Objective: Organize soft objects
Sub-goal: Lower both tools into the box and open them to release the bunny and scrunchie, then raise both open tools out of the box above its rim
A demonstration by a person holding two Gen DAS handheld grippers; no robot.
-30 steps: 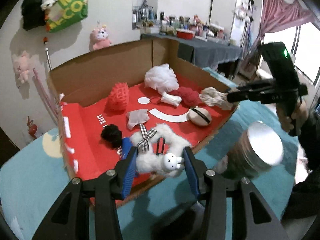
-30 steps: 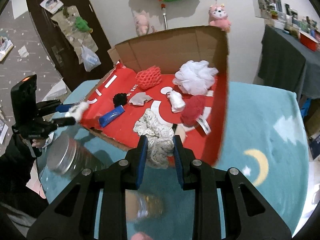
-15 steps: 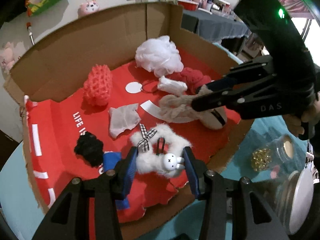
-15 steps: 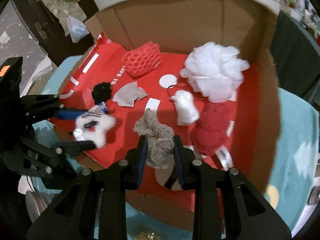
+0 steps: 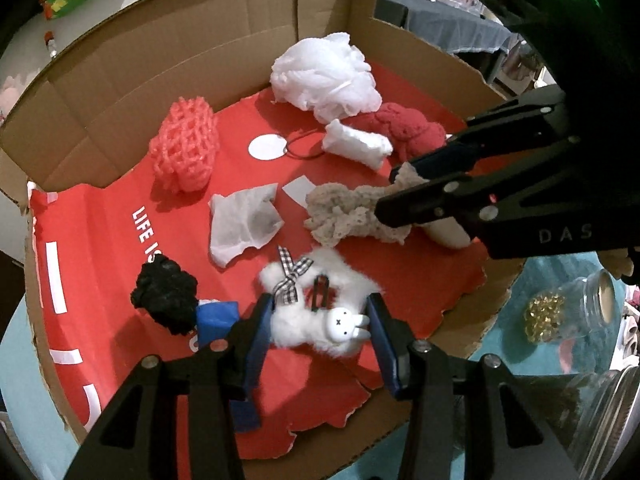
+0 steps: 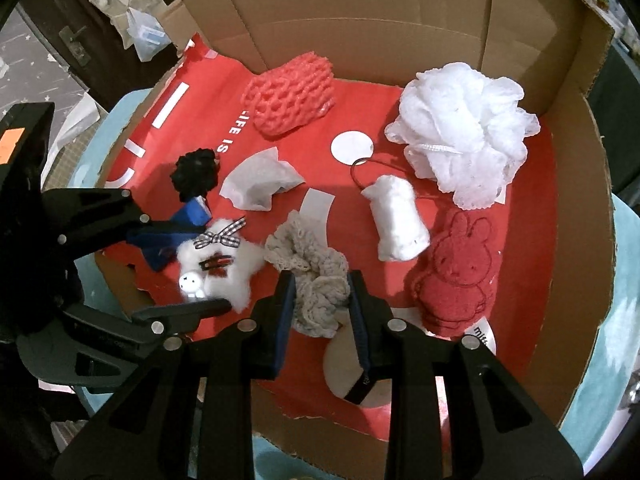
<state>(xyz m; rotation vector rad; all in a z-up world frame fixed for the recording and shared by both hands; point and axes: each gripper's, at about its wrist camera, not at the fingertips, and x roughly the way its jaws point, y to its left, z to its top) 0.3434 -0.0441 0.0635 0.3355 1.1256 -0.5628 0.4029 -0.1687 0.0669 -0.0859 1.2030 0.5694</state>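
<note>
A white fluffy bunny plush (image 5: 316,320) with a checked bow hangs low over the red-lined cardboard box (image 5: 240,40), near its front edge. My left gripper (image 5: 320,312) is shut on it, blue pads on both sides. A beige crochet scrunchie (image 6: 312,276) droops onto the red lining, and my right gripper (image 6: 320,284) is shut on its near end. In the left wrist view the right gripper (image 5: 394,192) reaches in from the right with the scrunchie (image 5: 344,212). In the right wrist view the left gripper (image 6: 208,270) comes in from the left with the plush (image 6: 224,268).
Inside the box lie a white bath pouf (image 5: 324,76), a red mesh sponge (image 5: 184,148), a red bunny cloth (image 6: 460,260), a white roll (image 6: 396,220), a crumpled white pouch (image 5: 244,224), a black pompom (image 5: 166,300) and a blue item (image 5: 216,316). A glass jar (image 5: 568,312) lies outside.
Both grippers have moved from outside the box's front edge to over its red floor and tipped downward, each carrying its object. The scrunchie now touches the lining.
</note>
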